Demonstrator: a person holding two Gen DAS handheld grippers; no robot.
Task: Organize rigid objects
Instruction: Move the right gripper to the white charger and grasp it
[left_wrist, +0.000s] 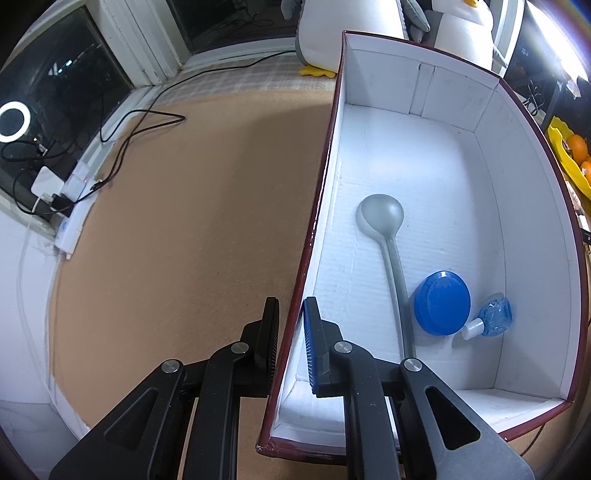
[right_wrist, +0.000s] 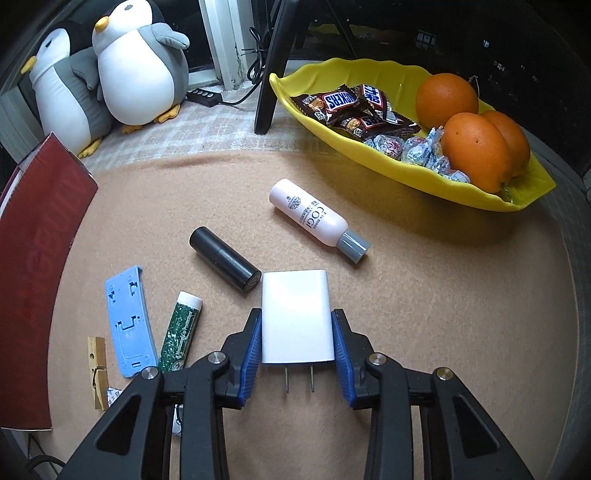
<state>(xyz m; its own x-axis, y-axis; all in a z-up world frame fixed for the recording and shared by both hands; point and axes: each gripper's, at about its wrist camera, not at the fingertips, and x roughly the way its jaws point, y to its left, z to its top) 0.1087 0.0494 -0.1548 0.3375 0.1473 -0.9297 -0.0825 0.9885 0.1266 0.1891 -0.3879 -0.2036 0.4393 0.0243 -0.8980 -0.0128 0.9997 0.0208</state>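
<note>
Between right tool (right_wrist: 297, 345) pads, white charger (right_wrist: 295, 317), left view box (left_wrist: 532, 206)

L gripper (left_wrist: 290, 345): jaws nearly together, only a narrow gap between them, one finger (left_wrist: 267, 343) on each side of a thin upright wall. Whether the pads actually press that wall can't be told. L pad black and ribbed, R pad (left_wrist: 309, 347) blue and ribbed. Fingers point fwd and slightly down; black linkage arms w/ silver pivot pins fan out toward the camera.

R gripper (right_wrist: 297, 341): jaws spread wider and clamped on a white block, both blue pads (right_wrist: 251, 347) flat against its sides. Fingers point fwd, roughly level w/ the surface below. Same black linkage, silver pins visible.
</note>
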